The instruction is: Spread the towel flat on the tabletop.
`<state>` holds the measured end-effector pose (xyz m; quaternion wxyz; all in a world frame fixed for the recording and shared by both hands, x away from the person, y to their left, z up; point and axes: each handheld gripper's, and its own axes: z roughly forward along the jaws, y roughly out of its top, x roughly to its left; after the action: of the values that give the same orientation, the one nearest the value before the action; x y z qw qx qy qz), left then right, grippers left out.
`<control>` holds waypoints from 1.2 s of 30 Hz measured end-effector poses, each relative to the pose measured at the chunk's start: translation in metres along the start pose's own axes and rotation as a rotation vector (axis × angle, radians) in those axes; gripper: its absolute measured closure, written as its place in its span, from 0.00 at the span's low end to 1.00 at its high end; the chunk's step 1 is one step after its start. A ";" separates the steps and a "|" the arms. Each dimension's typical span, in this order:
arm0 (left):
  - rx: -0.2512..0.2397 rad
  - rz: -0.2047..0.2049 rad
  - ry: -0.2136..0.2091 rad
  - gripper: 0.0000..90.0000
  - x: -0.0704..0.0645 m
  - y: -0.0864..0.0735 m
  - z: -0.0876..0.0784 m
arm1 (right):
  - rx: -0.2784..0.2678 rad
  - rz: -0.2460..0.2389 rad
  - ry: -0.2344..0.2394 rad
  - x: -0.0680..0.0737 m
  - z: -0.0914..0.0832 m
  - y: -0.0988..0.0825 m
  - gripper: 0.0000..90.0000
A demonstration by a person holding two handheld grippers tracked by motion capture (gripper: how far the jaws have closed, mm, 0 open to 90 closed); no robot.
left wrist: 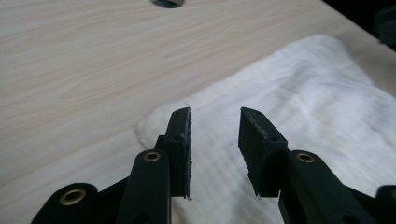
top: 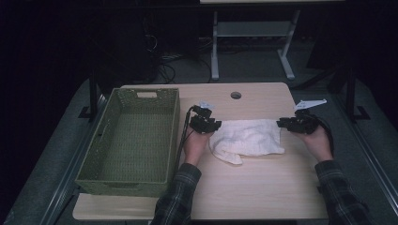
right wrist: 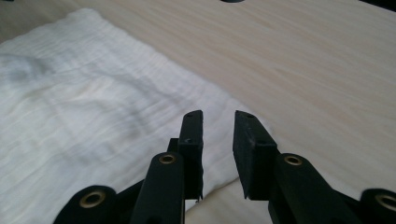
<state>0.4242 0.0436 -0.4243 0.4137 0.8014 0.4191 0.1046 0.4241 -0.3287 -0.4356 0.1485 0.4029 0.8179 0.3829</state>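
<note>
A white towel (top: 248, 138) lies rumpled in the middle of the wooden table (top: 263, 187), its front left corner folded over. My left gripper (top: 216, 125) sits at the towel's far left corner, held from below by a hand. In the left gripper view the jaws (left wrist: 215, 114) stand apart over the towel's (left wrist: 303, 107) corner with nothing pinched between them. My right gripper (top: 280, 124) is at the towel's far right corner. In the right gripper view its jaws (right wrist: 218, 116) are also apart, just above the towel's (right wrist: 93, 107) edge.
A green woven basket (top: 174, 131), empty, stands along the table's left side, close to my left hand. A round cable hole (top: 236, 95) lies in the tabletop beyond the towel. Past the table's far edge are a desk frame and cables on the floor.
</note>
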 end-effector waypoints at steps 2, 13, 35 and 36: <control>0.002 0.012 -0.015 0.70 -0.003 -0.001 -0.003 | -0.001 -0.007 0.006 0.004 -0.002 -0.002 0.81; 0.030 0.097 -0.195 0.71 -0.040 -0.033 -0.025 | 0.005 -0.076 0.087 0.048 -0.026 -0.024 0.81; 0.139 0.300 -0.213 0.79 -0.091 -0.065 0.010 | 0.079 -0.153 0.040 0.081 -0.015 -0.051 0.70; 0.142 0.301 -0.206 0.79 -0.091 -0.065 0.011 | 0.079 -0.153 0.040 0.081 -0.015 -0.051 0.70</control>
<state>0.3352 -0.0116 -0.4638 0.3763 0.8887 0.2564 0.0529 0.3366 -0.2935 -0.4586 0.1451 0.3370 0.8636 0.3457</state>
